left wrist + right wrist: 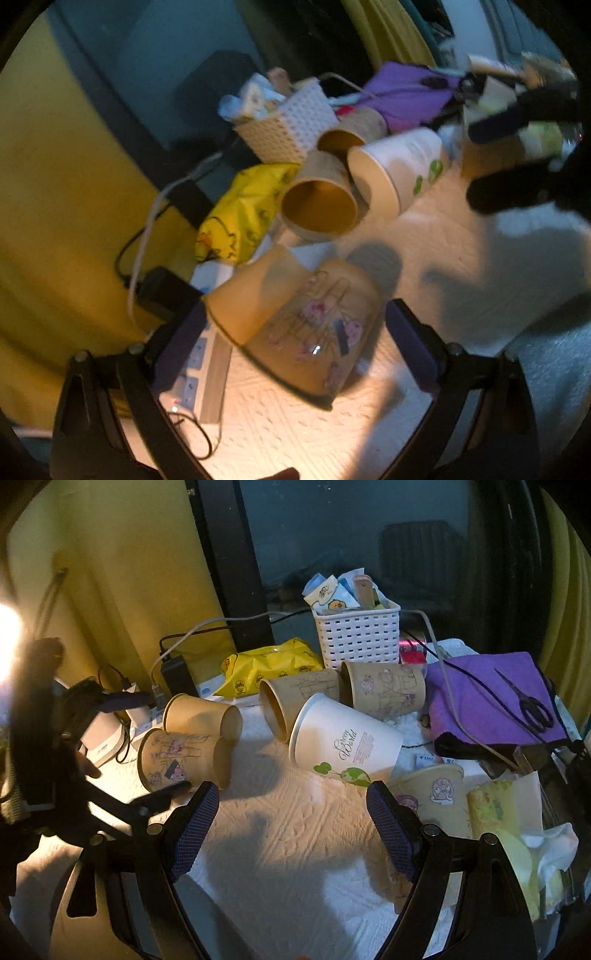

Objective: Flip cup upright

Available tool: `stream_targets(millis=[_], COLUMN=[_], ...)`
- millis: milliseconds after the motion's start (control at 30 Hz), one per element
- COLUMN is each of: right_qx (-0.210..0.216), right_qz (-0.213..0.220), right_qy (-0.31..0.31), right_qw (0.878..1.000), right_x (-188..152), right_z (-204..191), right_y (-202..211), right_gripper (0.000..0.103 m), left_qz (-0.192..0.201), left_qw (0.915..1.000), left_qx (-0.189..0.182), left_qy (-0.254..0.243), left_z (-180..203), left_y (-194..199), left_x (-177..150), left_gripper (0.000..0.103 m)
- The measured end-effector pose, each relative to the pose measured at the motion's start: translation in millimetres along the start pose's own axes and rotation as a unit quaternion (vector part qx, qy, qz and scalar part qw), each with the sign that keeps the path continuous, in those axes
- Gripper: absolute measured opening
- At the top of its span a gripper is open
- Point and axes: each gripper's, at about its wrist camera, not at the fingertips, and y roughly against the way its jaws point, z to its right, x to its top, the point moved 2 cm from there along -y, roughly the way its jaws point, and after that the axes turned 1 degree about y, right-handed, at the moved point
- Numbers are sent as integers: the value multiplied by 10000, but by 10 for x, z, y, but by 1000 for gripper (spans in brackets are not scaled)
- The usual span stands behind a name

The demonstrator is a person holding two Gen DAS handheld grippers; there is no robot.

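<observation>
Several paper cups lie on their sides on a white cloth (295, 812). A brown cup with pink cartoon prints (314, 325) lies between the fingers of my open left gripper (295, 343), not clamped; it also shows in the right wrist view (177, 760). A plain brown cup (251, 291) lies against it. Two more brown cups (319, 206) (384, 690) and a white "Green World" cup (343, 742) lie further back. My right gripper (291, 827) is open and empty above bare cloth; it shows in the left wrist view (513, 162).
A white lattice basket (358, 635), a yellow packet (269, 664), a purple cloth (491, 698) with scissors (532, 705), a power strip (195, 373) with cables, and an upright printed cup (436, 790) beside tissues crowd the table's back and sides.
</observation>
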Motion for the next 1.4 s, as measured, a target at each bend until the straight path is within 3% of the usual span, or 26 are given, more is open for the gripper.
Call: stream_targets(millis=[167,233,267,433,633,900,1200,1400], right_qx=[81,85,83,70,17,159,185,185], right_qz=[-1,-21,-32,-30,-12,91,30,-216], right_qy=[-3,8,14,25,42,340,350,208], right_qw=[10000,10000,10000,10000,10000,9993,9992,9994], right_x=[-12,-19,-20,-23,-58,-230,-615,-836], right_z=[-10,-16,-18,-19,-19,-142,-294,-330], right_y=[-1,-14,-15,16,145,542,889,758], right_gripper=[85,85,85,85,85,85,85,85], left_qz=[-172,-263,-344,-380,-359,-127,241,332], left_qw=[9985,9979,9974,9967,9967,9908,9832,9810], left_qx=[-178,-222,-260,-250,-679,-1331,-1809,-1912], left_qy=[-479,-549,-582,-668,-270,201,-57,-50], left_z=[86,110,122,158,145,331,1064,1356], left_y=[-156,-193,-225,-241,-77,524,1411,1683], left_x=[-18,-44,-51,-70,-88,-164,-351,-551], left_gripper=[98,88,74,72,70,70,68,68])
